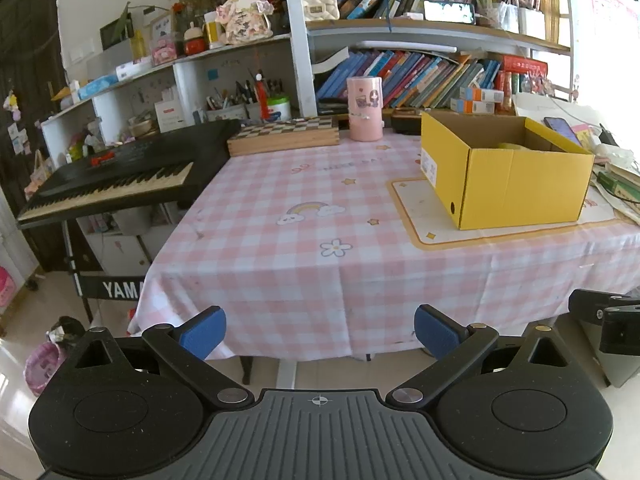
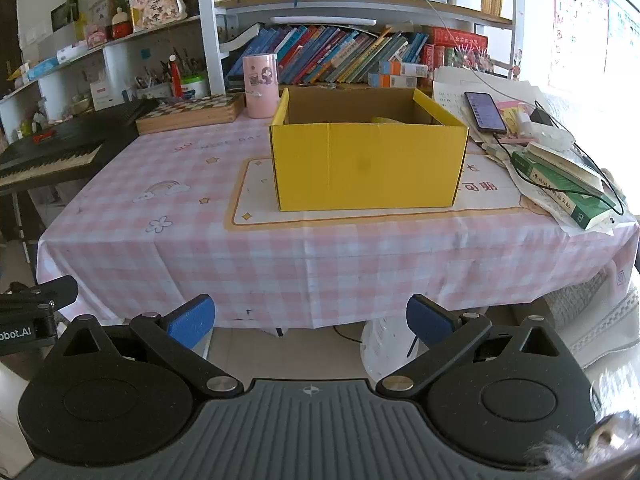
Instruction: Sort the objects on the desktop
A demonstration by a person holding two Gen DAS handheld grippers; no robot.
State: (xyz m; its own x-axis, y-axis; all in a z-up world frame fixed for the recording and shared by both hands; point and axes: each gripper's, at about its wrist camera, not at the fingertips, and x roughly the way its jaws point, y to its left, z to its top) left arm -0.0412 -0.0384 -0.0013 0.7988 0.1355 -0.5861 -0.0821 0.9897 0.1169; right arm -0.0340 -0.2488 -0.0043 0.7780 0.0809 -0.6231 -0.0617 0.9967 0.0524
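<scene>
Both grippers empty before the yellow cardboard box (image 2: 368, 160)

Left gripper (image 1: 320, 330) and right gripper (image 2: 310, 320) stand spread wide, off the table edge; the box on the mat looks light, crushable, best taken by its rim.

"YAM" on the keyboard stand (image 1: 116, 289), "bot.AI" on the left tongs (image 2: 24, 330)

Yellow cardboard box (image 2: 368, 160): open-topped, flaps gone or folded in, plain brown inside, upright. Sits on cream mat with orange border (image 2: 256, 208), its far part overhanging onto pink-and-white checked tablecloth (image 2: 280, 256). Right-centre of table, well back from near edge. White label on left end (image 1: 429, 164), small round hole low at near-left corner (image 1: 453, 208). Yellow item (image 1: 514, 145) low inside, mostly hidden by wall; kind cannot be told.
</scene>
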